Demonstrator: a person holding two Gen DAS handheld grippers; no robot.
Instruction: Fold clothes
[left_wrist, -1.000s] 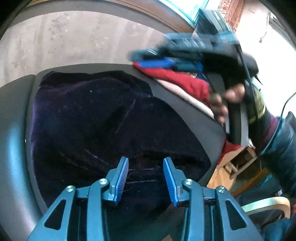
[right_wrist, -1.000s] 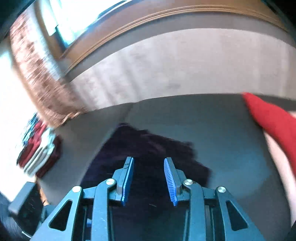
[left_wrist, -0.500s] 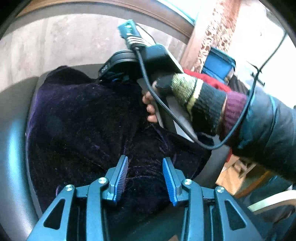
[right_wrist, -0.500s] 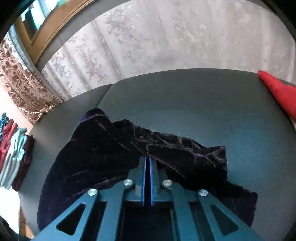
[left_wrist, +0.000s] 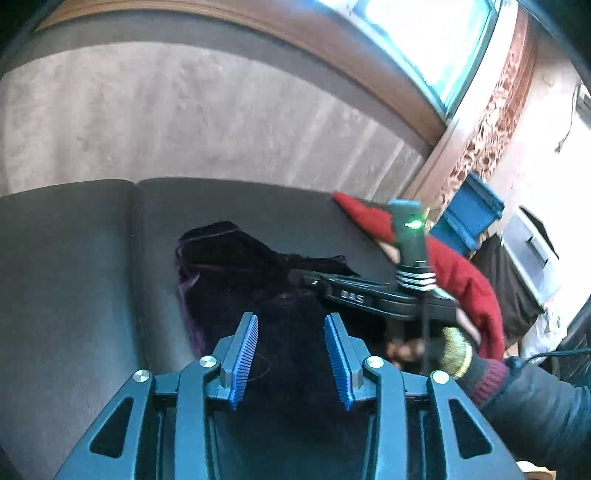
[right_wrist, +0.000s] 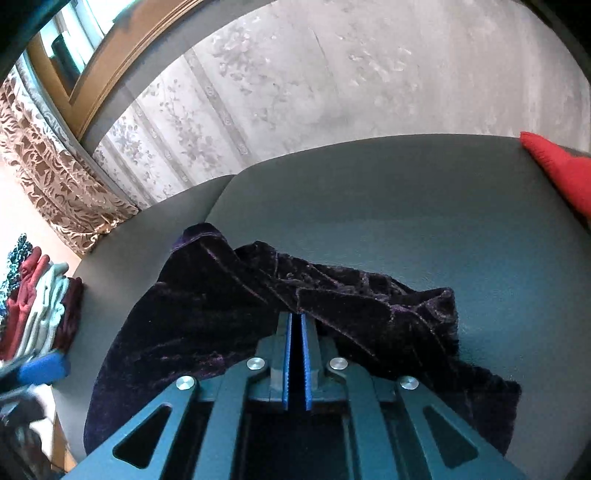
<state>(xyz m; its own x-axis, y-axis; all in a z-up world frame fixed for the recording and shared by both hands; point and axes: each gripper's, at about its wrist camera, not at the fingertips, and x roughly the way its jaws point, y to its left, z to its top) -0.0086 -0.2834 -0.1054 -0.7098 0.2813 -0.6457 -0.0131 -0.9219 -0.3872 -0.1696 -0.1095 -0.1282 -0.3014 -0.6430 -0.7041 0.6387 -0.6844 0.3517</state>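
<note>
Presently lying rumpled on the grey seat cushion: dark purple velvet garment, bunched into a ridge across its middle, one corner peaking toward the cushion's back edge. Right gripper sitting low at the garment's near side, blue ribbed fingers drawn almost together, clenched on a fold of the velvet, fabric rising just ahead of the tips. Same tool showing in the left wrist view as a black body with a green light, right hand in a striped knit cuff wrapping its grip, resting at the garment's right side. Left gripper hovering above the garment's near portion, fingers standing apart, nothing between them, not touching cloth as far as can be told. Red garment lying beyond the velvet's right edge, at the cushion's far corner; its tip also showing in the right wrist view. Folded stack of clothes, red, pale green and maroon, sitting off the cushion's left edge, well apart from the velvet. Blue crate standing past the red garment. Patterned curtain hanging behind the cushion's left side, pale floral wall behind.
</note>
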